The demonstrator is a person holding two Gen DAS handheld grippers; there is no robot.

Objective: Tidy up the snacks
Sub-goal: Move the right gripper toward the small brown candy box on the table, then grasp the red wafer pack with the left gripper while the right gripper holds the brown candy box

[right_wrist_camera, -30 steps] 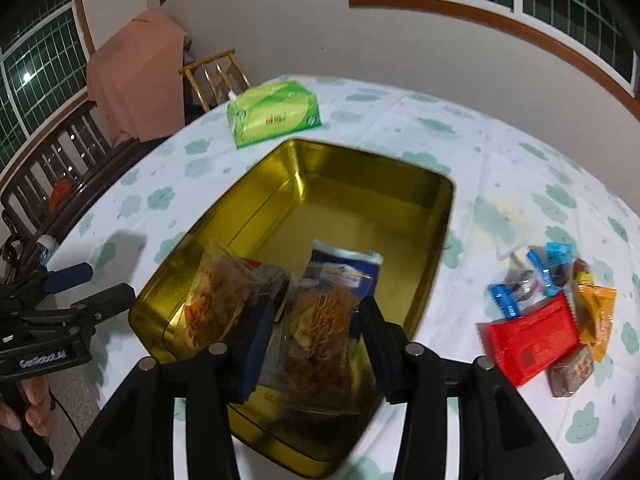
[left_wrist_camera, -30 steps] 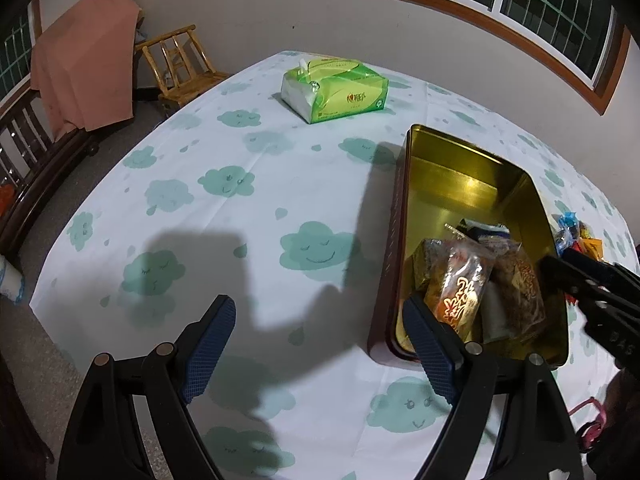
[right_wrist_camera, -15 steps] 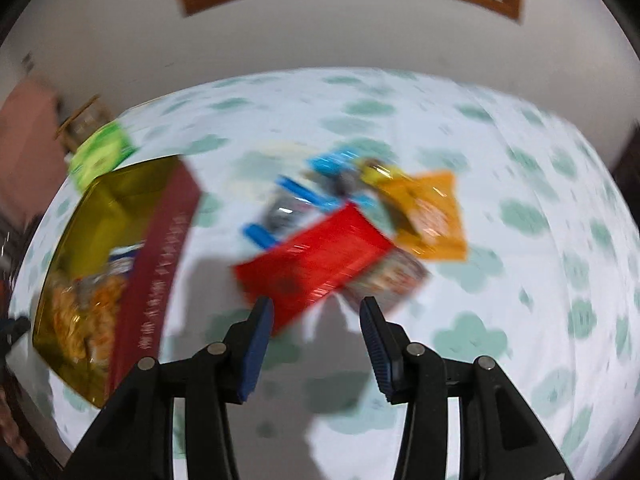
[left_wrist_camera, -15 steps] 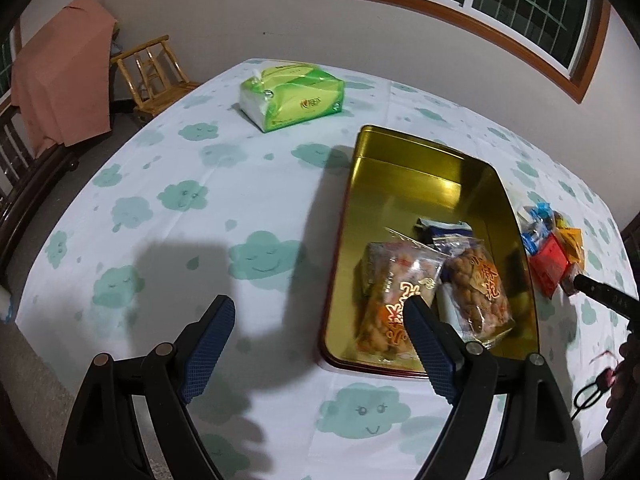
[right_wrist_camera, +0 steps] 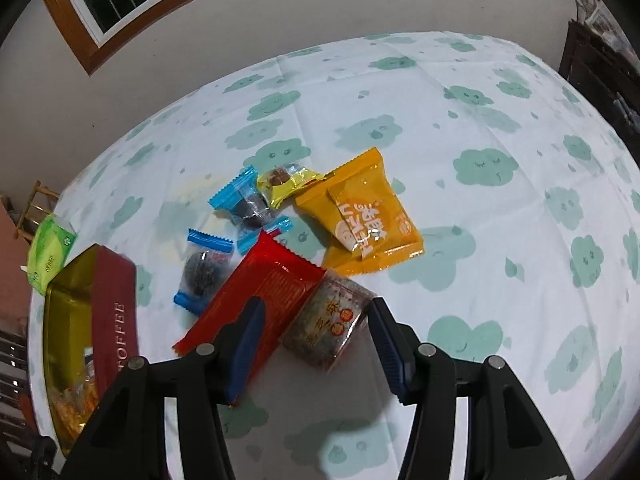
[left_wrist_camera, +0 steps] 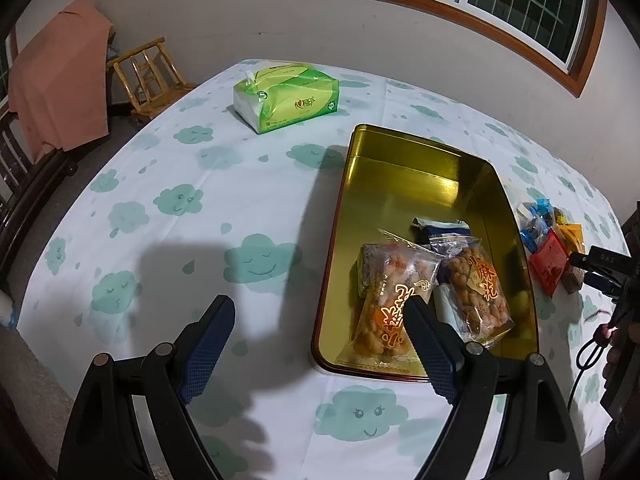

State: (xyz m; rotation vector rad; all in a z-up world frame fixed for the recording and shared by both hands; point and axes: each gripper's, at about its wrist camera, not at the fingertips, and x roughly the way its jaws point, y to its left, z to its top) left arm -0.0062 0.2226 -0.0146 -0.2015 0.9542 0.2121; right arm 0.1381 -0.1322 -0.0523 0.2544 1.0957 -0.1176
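Since the earlier frame the right tongs have swung away from the gold toffee tin, where they hovered over bagged snacks, and now hang over the loose pile on the cloud-print bench; their jaws are opening, nothing is pinched, and the pads straddle a small clear-wrapped brown cake without pressing on it; the left tongs have hardly shifted and stand spread and empty at the near end of the tin.

By my reading the step in hand is fetching the next snack for the tin, which already holds two bags of fried dough twists and a dark packet behind them; the loose pile lies just beside the tin's red outer wall.

That brown cake lies flat, its long axis running from lower left to upper right in the right wrist view, one edge touching the red packet; the orange sachet and two blue-ended sweets lie beyond.

Next move, as I judge it: lower the tongs, let the jaws clear the cake's short width, and close without catching the red packet's edge under the left pad; the wrapper looks slippery, so a firm square pinch seems wise.
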